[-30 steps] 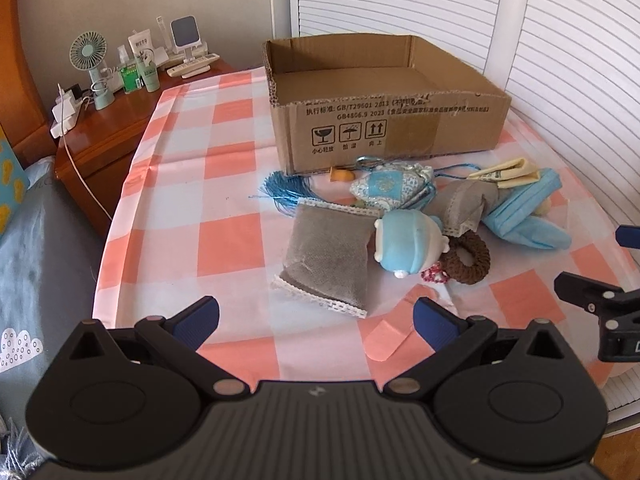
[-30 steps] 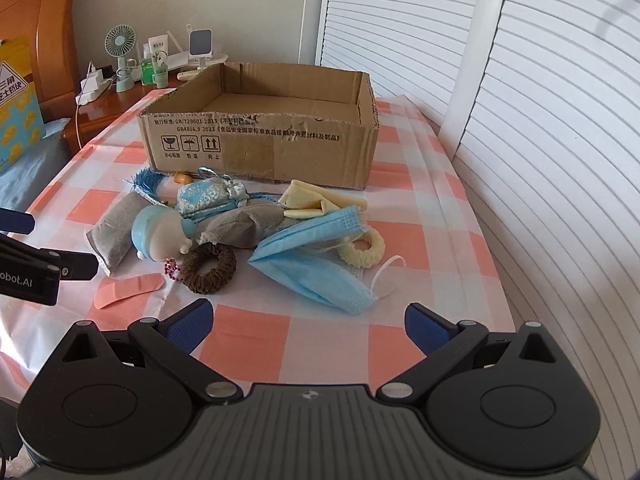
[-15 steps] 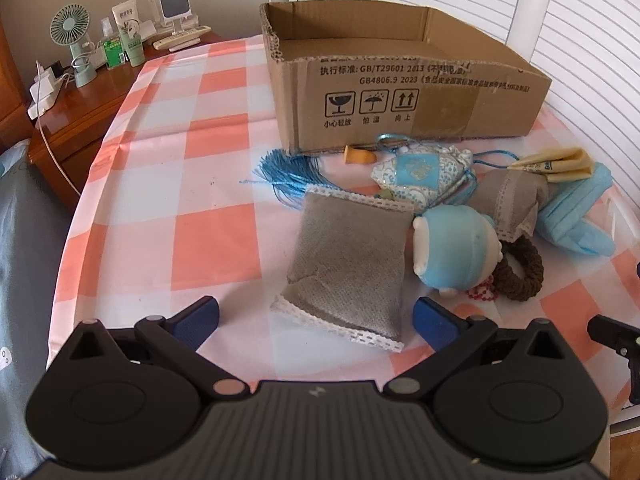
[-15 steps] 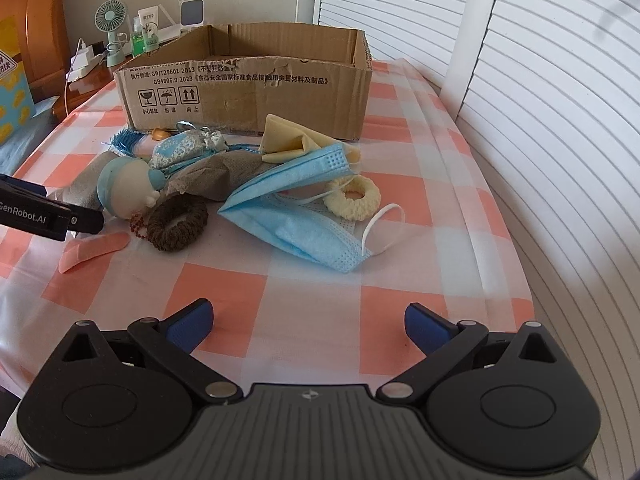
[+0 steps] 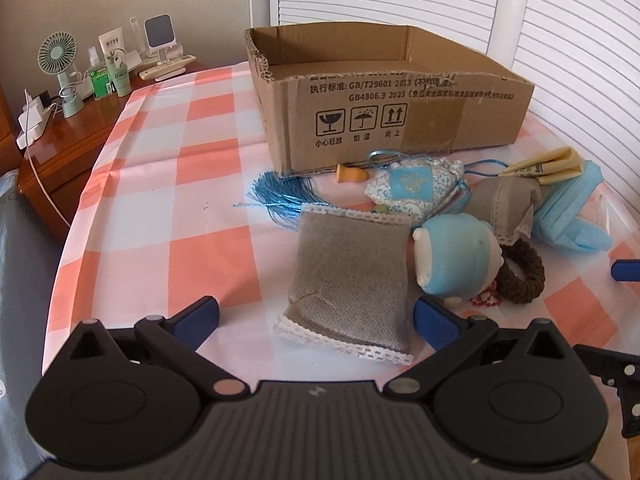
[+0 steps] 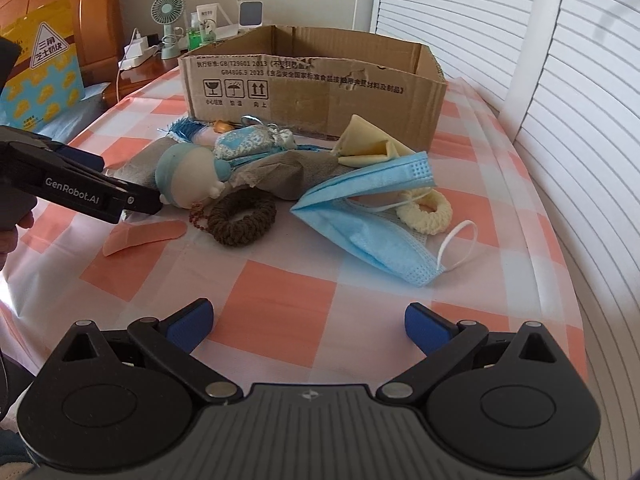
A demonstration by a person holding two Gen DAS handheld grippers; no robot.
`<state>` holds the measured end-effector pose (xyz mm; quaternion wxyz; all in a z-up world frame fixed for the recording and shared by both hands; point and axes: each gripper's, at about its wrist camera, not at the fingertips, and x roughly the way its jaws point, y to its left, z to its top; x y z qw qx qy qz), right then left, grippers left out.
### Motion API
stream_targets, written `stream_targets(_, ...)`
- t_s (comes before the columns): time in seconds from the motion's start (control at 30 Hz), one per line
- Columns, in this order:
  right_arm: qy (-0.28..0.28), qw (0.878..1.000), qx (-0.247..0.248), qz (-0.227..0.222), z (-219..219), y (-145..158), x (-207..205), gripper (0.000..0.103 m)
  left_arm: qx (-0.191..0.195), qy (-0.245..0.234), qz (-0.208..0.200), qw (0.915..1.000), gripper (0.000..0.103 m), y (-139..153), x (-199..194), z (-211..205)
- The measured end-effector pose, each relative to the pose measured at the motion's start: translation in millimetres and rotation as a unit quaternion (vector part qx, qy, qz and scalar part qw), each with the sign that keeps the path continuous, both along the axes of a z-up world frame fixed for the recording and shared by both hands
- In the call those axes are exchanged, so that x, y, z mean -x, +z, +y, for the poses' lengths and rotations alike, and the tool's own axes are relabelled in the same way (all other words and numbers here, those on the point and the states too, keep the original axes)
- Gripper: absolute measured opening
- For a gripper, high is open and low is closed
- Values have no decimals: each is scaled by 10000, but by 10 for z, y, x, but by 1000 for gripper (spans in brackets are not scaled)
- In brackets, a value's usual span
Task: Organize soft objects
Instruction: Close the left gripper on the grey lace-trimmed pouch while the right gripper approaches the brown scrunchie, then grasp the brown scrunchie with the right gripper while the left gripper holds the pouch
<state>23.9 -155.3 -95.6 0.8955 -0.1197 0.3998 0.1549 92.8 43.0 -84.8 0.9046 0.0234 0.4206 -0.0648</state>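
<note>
**Both grippers wide open over a heap of soft things in front of the box**

The cardboard box (image 5: 384,116) stands open and looks empty on the pink-and-white checked tablecloth (image 5: 160,184), and everything soft lies in a loose heap just in front of its printed wall.

Nearest the box are a blue tassel (image 5: 280,198), a small orange piece (image 5: 351,174) and a blue-and-white patterned sachet (image 5: 416,188). A little further from the box a grey lace-edged pouch (image 5: 352,284) lies flat, with a round blue-and-cream toy (image 5: 456,264) touching its side. Beside the toy is a brown hair scrunchie (image 6: 242,218), and a second grey pouch (image 5: 506,204) lies between the toy and the box.

To the box's right-hand end sit a folded yellow cloth (image 6: 370,144), a blue face mask (image 6: 380,216) and a cream scrunchie (image 6: 426,210) tucked partly under the mask. A pink plaster (image 6: 142,236) lies alone on the cloth, further from the box than the brown scrunchie.

The left gripper (image 5: 316,316) hangs over the grey lace-edged pouch, its blue pads spread wide either side of the pouch's near end, holding nothing. The right gripper (image 6: 308,322) is likewise spread wide and empty, on the side of the mask away from the box.

On the wooden bedside cabinet (image 5: 68,136) beyond the box's left end stand a small green fan (image 5: 60,60) and some bottles.
</note>
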Motion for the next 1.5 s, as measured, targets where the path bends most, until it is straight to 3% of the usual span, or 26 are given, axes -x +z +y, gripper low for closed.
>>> stream_targets(0.27,209,9998,-30,-50,88,-17,-25,103,-57,-190,-2,9998,99,5,-146,-78)
stream_targets(0.43,328,9994,-84,-79,102,-25,-27,103,31,-360,-84,9993,72,54,-116,-123)
stream_targets(0.5,375,9992,-89,-82,118,-27,-31,103,31,-413,-100,9991,55,75,-101,-153)
stream_targets(0.57,443,9989,-94,-76,139,-24,-39,103,1,-392,-120,9992,49,91,-86,-158)
stream_targets(0.87,575,9981,-182,-82,247,-50,-141,103,5,-107,-99,9999,50,86,-1,-21)
stream_targets(1.5,635,9962,-391,-453,323,-97,-33,103,18,-82,-113,9999,51,83,5,-21)
